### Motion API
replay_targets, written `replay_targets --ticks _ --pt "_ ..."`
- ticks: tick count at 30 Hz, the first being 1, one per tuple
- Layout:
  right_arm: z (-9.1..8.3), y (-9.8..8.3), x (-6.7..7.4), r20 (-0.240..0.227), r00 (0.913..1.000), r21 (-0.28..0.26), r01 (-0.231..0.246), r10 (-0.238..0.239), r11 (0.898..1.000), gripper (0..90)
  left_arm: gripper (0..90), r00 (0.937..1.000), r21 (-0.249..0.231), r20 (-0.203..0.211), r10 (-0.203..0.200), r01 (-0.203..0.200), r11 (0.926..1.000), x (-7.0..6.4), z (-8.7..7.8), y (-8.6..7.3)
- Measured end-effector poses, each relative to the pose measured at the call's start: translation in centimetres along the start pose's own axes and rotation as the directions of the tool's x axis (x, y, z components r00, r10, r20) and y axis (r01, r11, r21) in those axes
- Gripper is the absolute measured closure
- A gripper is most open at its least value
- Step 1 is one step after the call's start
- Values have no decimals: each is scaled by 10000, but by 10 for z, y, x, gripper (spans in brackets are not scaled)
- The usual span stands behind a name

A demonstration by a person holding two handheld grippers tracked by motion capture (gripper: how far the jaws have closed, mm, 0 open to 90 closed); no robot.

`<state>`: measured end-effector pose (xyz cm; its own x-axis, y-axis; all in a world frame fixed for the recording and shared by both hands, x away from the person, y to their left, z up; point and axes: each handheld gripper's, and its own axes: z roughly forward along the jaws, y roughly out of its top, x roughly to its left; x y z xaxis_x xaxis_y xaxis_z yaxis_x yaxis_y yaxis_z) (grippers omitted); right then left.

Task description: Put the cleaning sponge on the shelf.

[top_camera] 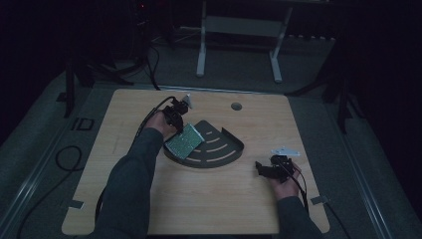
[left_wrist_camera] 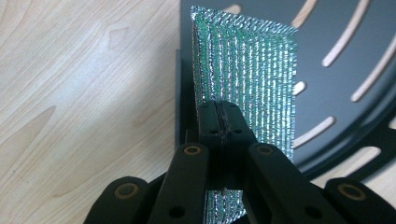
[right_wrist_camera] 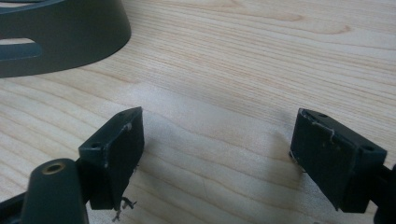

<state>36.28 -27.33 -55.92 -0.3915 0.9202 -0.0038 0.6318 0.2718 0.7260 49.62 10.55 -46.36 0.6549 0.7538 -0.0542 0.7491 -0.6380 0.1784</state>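
Observation:
A shiny green-silver quilted pouch (top_camera: 184, 141) hangs over the left edge of a dark slotted fan-shaped tray (top_camera: 226, 155) on the wooden table. My left gripper (top_camera: 180, 128) is shut on the pouch (left_wrist_camera: 247, 74); its jaws pinch the near edge, seen close in the left gripper view, with the tray (left_wrist_camera: 355, 32) behind. My right gripper (top_camera: 263, 169) rests low on the table right of the tray, open with nothing between its fingers (right_wrist_camera: 114, 154). The tray's curved wall (right_wrist_camera: 65, 37) shows at upper left of the right gripper view.
The table (top_camera: 199, 199) has a small round hole (top_camera: 236, 106) near its far edge. Tape tabs mark its front corners. Cables trail off the left side, and a white frame stands on the floor behind.

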Motion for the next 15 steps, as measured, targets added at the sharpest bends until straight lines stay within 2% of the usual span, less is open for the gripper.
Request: replay_targets --ticks 7,15 --pt "0 0 0 0 10000 1 2 -2 10000 170 900 9995 140 -302 108 -104 9998 -1 7 1" --pt "0 0 0 -2 10000 2 -1 1 10000 170 895 9996 58 -265 106 -105 9999 -2 5 0"
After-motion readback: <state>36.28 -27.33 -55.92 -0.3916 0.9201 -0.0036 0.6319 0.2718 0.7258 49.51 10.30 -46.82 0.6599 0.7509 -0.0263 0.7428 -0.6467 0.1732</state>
